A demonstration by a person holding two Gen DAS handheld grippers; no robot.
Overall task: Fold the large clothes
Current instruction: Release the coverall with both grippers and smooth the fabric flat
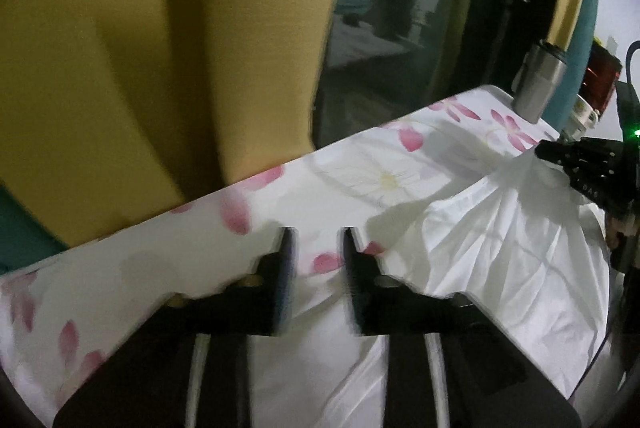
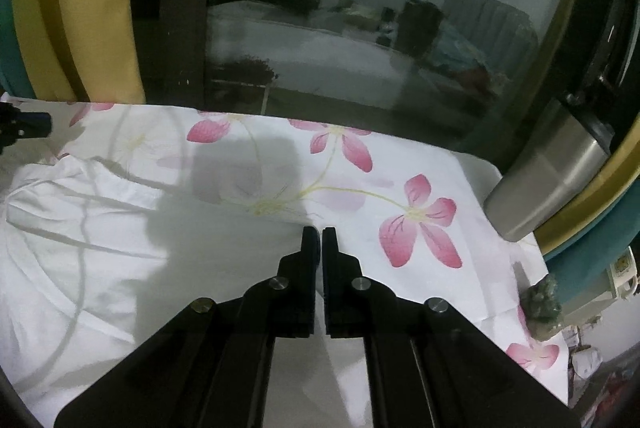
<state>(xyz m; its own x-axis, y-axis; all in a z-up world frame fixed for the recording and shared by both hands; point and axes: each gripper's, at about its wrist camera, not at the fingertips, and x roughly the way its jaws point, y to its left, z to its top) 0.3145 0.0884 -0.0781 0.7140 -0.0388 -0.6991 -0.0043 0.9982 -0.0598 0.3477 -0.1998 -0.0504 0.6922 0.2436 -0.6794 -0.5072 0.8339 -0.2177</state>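
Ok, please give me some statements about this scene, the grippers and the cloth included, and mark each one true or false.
1. The left gripper is open, with nothing between its fingers. True.
2. The right gripper holds the white garment. False: in its own view it is shut with nothing between its fingers, and the garment lies to the left of it.
3. The sheet under the garment has pink flowers. True.
4. The curtain behind the table is red. False: it is yellow.
5. A metal cup stands at the right edge of the sheet. True.
6. The garment is folded into a neat square. False: it lies wrinkled and spread out.
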